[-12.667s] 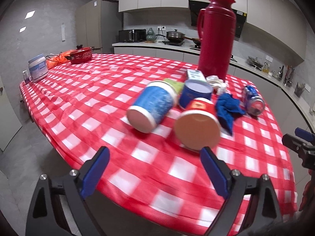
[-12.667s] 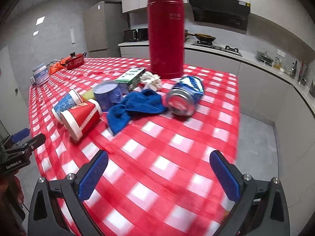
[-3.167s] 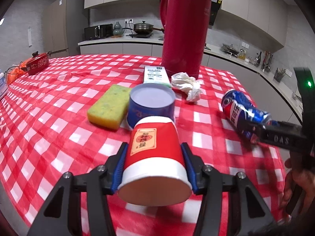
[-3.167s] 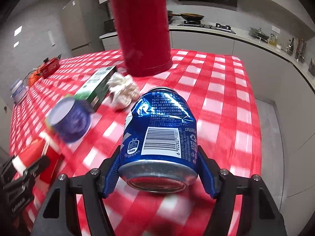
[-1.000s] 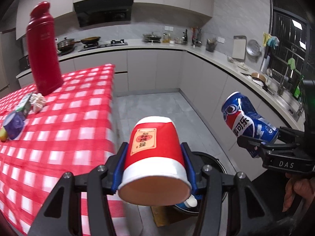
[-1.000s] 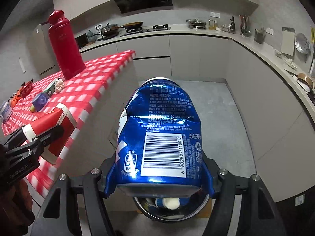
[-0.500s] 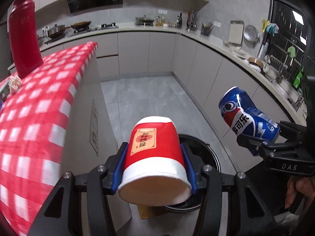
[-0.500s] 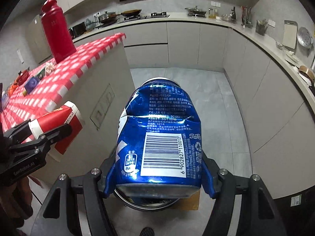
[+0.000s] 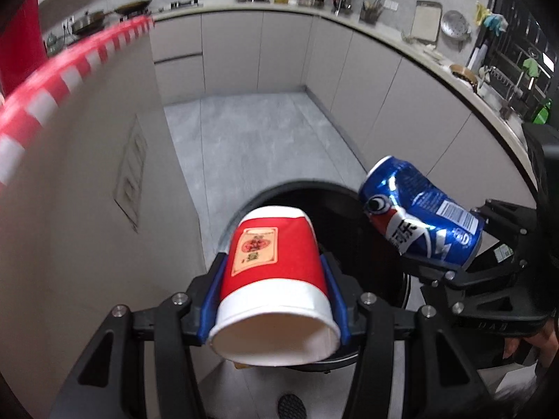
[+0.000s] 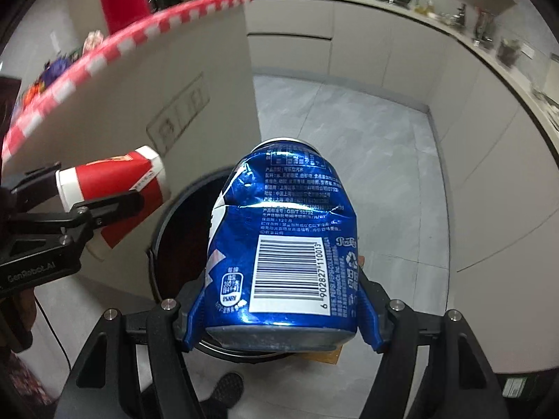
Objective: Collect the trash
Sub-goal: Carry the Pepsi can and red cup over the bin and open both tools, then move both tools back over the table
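Lower now over the bin [image 9: 363,209], each hand-held gripper stays clamped: left [image 9: 274,300] on cup [image 9: 274,272], right [image 10: 283,314] on can [image 10: 279,237].

Grey tiled floor [image 9: 251,139], pale grey base cabinets [image 9: 230,52] along curved countertop [image 9: 436,66], red-checked bench [image 10: 115,42] edge at left.

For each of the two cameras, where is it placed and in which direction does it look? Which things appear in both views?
Left wrist view: sits on the left claw, looking down past its red paper cup at the black trash bin; the right claw shows at right.
Right wrist view: sits on the right claw, looking down past its dented blue can at the bin; the left claw shows at left.
Shared: cup, can, bin, grey floor, checkered tablecloth edge.
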`<state>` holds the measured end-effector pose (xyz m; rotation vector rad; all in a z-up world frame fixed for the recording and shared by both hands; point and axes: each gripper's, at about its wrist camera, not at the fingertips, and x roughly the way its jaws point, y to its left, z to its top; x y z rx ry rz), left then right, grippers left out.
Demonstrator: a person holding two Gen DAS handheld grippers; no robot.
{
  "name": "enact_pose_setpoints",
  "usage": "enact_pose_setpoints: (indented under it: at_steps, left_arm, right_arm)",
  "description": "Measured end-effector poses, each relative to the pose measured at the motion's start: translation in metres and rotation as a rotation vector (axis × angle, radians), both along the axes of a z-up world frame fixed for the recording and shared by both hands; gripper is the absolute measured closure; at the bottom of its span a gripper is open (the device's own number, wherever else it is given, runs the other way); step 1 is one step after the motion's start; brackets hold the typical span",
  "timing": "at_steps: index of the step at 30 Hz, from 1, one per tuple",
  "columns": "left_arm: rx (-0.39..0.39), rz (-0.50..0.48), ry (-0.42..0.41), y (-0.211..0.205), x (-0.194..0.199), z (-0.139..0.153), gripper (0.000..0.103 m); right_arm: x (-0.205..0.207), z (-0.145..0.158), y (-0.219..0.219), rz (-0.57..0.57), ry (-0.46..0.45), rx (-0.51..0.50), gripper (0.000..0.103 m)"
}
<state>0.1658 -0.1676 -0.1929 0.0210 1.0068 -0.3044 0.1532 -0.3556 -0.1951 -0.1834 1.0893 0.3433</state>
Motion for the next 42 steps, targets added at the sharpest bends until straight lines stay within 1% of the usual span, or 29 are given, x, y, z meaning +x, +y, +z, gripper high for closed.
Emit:
enact_pose_setpoints:
  at_steps: [2,3,4,5,6,7,8,9,10,11,12,14,17,18,22,27,34,42]
  left_arm:
    - [-0.006,-0.003,0.034,-0.004,0.003,-0.011,0.049]
    - [-0.037,-0.017,0.065,-0.006,0.005,-0.017,0.046]
    - [-0.074,-0.035,0.089,-0.008,0.007,-0.021,0.037]
    - [-0.076,-0.034,0.097,-0.009,0.010,-0.026,0.035]
    - [-0.042,-0.009,0.086,-0.008,0.011,-0.028,0.032]
    - [-0.006,0.025,0.072,-0.006,0.013,-0.028,0.022]
    - [-0.006,0.057,0.063,-0.001,0.016,-0.027,0.016]
    - [-0.008,0.085,0.052,0.004,0.018,-0.025,0.007]
    - [-0.002,0.102,0.041,0.007,0.020,-0.023,0.005]
    - [0.010,0.105,0.036,0.008,0.021,-0.021,0.005]
    - [0.022,0.105,0.034,0.007,0.021,-0.021,0.005]
    - [0.033,0.101,0.029,0.003,0.021,-0.020,0.005]
    - [0.037,0.100,0.028,-0.001,0.020,-0.021,0.002]
    - [0.038,0.098,0.030,-0.002,0.020,-0.021,0.000]
    - [0.039,0.079,0.032,-0.005,0.022,-0.022,0.000]
    - [0.052,0.062,0.003,-0.005,0.025,-0.010,0.000]
    - [0.046,0.076,-0.048,0.001,0.025,0.014,0.000]
    - [0.032,0.091,-0.095,0.010,0.024,0.032,0.000]
  right_arm:
    - [0.004,-0.014,0.005,0.049,0.015,-0.029,0.032]
    - [0.005,-0.021,0.008,0.070,0.022,-0.045,0.032]
    - [0.006,-0.027,0.011,0.094,0.029,-0.066,0.031]
    - [0.008,-0.037,0.016,0.138,0.040,-0.104,0.031]
    - [0.008,-0.043,0.020,0.170,0.029,-0.143,0.029]
    - [0.008,-0.049,0.022,0.188,-0.009,-0.223,0.006]
    - [0.009,-0.051,0.020,0.187,-0.019,-0.255,0.000]
    - [0.011,-0.049,0.015,0.186,-0.025,-0.244,0.000]
    - [0.012,-0.046,0.009,0.174,-0.038,-0.233,0.000]
    - [0.015,-0.042,0.001,0.150,-0.061,-0.235,0.000]
    - [0.018,-0.040,-0.004,0.132,-0.063,-0.233,0.000]
    - [0.026,-0.037,-0.018,0.076,-0.047,-0.191,0.000]
    - [0.032,-0.036,-0.034,0.019,-0.031,-0.168,0.000]
    - [0.033,-0.035,-0.035,0.012,-0.029,-0.161,0.000]
    - [0.029,-0.032,-0.035,-0.005,-0.028,-0.149,0.000]
    - [0.033,-0.031,-0.039,-0.037,-0.026,-0.126,0.000]
    - [0.031,-0.011,-0.036,-0.076,-0.067,-0.108,0.000]
    - [0.035,0.020,-0.023,-0.071,-0.122,-0.117,0.000]
